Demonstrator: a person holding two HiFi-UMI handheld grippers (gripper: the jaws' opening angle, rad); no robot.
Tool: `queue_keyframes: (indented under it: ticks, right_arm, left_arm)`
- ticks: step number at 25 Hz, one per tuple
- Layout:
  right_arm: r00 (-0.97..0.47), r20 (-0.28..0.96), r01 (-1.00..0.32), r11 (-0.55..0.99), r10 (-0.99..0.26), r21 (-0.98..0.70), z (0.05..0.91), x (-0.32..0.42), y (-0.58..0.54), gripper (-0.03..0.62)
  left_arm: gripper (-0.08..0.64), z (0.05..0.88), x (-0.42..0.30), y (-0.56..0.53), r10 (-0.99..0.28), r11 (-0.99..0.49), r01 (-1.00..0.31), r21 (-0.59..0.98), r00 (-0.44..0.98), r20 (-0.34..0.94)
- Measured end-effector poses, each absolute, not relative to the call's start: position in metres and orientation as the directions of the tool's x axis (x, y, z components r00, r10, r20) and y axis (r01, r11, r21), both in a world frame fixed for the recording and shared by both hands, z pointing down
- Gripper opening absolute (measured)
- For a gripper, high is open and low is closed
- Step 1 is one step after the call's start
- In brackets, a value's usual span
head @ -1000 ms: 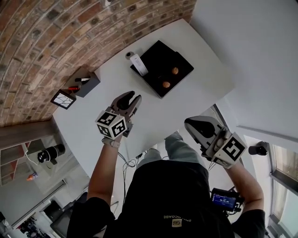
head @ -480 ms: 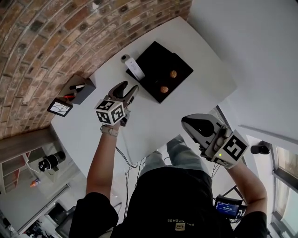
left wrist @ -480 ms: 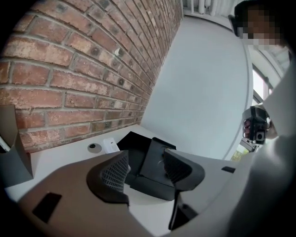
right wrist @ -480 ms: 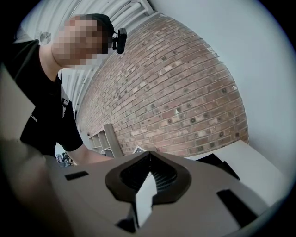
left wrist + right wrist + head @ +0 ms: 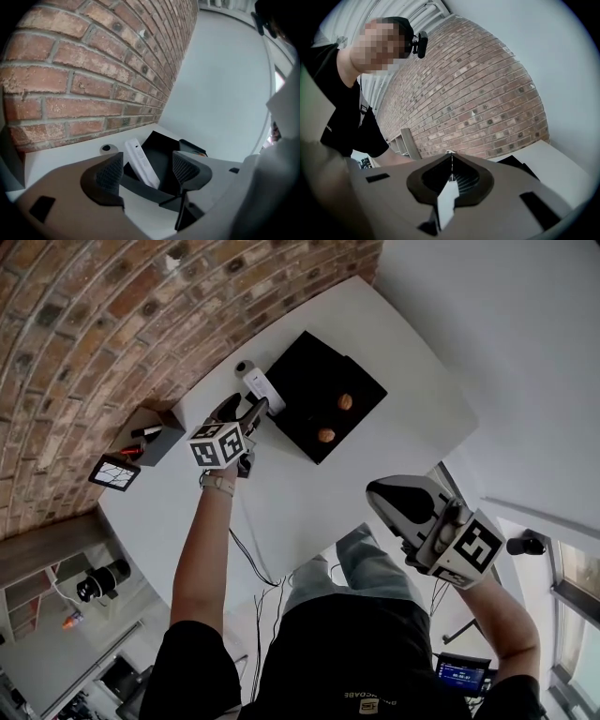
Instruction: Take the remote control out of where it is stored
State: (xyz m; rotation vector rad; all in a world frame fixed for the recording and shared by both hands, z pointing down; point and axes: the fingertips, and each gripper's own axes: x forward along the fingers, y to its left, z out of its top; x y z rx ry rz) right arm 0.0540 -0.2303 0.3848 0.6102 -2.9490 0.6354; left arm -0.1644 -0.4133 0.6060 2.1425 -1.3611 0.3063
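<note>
You are on the approach: your left gripper point(image 5: 242, 410) has just been spreading its jaws, with nothing pressed between them, and the remote point(image 5: 141, 163) shows in the gap ahead, leaning in the tray's point(image 5: 310, 369) corner nearest the wall point(image 5: 94, 315). Next, straddle its long sides and close. Your left arm reaches far over the table point(image 5: 403, 418), gripper tipped down; the right gripper point(image 5: 386, 493), jaws together and empty, hangs near your body.
</note>
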Motion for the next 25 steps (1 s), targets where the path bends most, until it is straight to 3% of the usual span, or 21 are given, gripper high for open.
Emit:
queue_keyframes:
  ticks: [3, 25]
  right_arm:
    - [-0.915, 0.146, -0.402, 0.829, -0.375, -0.389, 0.386, 0.059, -0.231, 0.006]
    - [-0.870, 0.205, -0.493, 0.779, -0.449, -0.387, 0.409, 0.097, -0.237, 0.006]
  left_arm:
    - [0.334, 0.616, -0.172, -0.430, -0.767, -0.278, -0.895, 0.350, 0.426, 0.479]
    - [0.336, 0.662, -0.163, -0.476, -0.741, -0.239, -0.899, 0.367, 0.413, 0.529]
